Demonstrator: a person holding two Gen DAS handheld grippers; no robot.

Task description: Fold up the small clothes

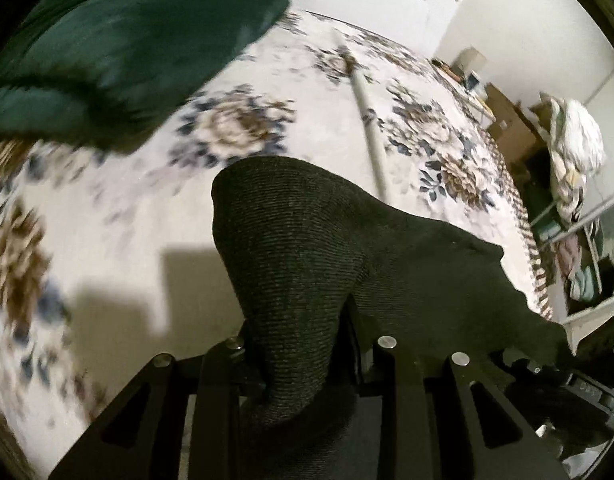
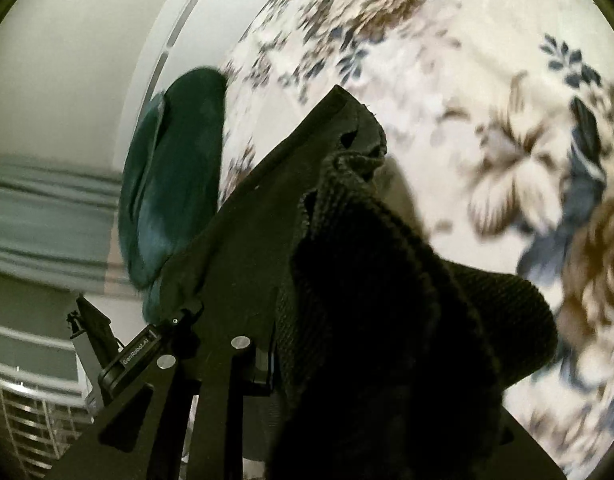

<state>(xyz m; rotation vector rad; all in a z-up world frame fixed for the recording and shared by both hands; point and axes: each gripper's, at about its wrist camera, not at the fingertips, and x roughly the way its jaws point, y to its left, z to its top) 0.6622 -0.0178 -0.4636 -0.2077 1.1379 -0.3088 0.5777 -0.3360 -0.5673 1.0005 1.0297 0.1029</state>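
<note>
A black knit garment [image 1: 307, 240] hangs stretched between my two grippers above a floral bedspread [image 1: 107, 220]. In the left wrist view my left gripper [image 1: 303, 344] is shut on one end of it, and the cloth hides the fingertips. From there the garment runs to the lower right, where my right gripper [image 1: 547, 364] holds the other end. In the right wrist view the black knit garment [image 2: 387, 300] drapes over my right gripper [image 2: 307, 360], which is shut on it, and the left gripper [image 2: 147, 344] shows at lower left. A dark green garment [image 1: 127, 40] [image 2: 175, 184] lies on the bedspread [image 2: 467, 80].
A white pole [image 1: 371, 128] lies across the bed. A rack with hanging clothes [image 1: 575, 152] and brown boxes [image 1: 507, 120] stand beyond the bed's right edge. A white wire basket [image 2: 31, 420] sits low at the left of the right wrist view.
</note>
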